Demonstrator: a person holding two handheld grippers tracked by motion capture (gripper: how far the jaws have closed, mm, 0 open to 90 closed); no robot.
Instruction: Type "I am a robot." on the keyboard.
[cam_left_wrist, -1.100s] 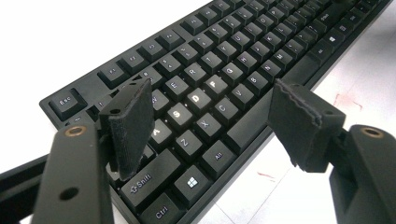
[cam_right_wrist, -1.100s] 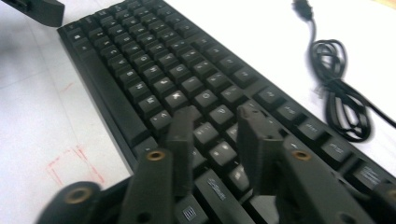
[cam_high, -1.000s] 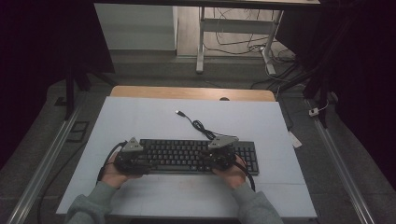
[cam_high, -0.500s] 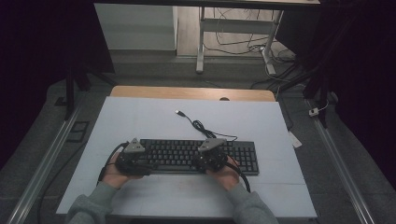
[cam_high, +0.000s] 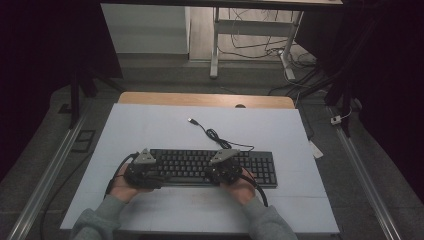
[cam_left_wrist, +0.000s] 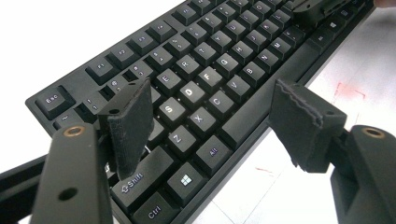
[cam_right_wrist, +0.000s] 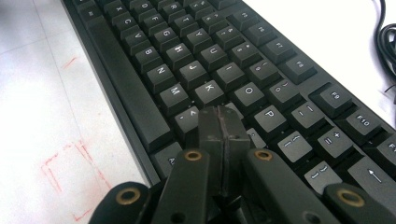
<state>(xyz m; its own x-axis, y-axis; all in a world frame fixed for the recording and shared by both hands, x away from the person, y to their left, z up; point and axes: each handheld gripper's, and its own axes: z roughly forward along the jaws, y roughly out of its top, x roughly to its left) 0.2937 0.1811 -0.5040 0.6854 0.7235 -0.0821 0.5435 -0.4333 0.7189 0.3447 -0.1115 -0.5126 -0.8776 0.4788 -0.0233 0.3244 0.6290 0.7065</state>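
Black matte plastic is what I see most of: a full-size keyboard (cam_high: 210, 167) lies flat in the lower middle of the high view, its long edge running left to right across the pale, smooth counter (cam_high: 165, 130). Its keycaps are squarish with rounded tops and faint white legends. A thin dark cable (cam_high: 212, 134) leaves the keyboard's far edge, loops once and ends in a small USB plug (cam_high: 191, 120) near the centre of the frame.

My left claw (cam_high: 145, 170) sits over the keyboard's left end. In the left gripper view (cam_left_wrist: 212, 116) its two jaws stand wide apart with nothing gripped. The left pad, faced with rough, felt-like black material with a frayed edge, hangs over the keys near Shift and Z. The right pad hangs past the keyboard's near edge, over the counter beside the space bar.

My right claw (cam_high: 225, 170) is over the middle-right part of the key field, left of the number pad. In the right gripper view (cam_right_wrist: 223, 122) its jaws have just been closing and now meet pad to pad with only a thin seam between them and nothing caught. The joined tip rests low over the keys just below K, beside the comma key; I cannot tell whether it presses one. Brass-coloured screw heads dot the jaw arms. Faint red pen marks show on the counter at the lower left of that view.
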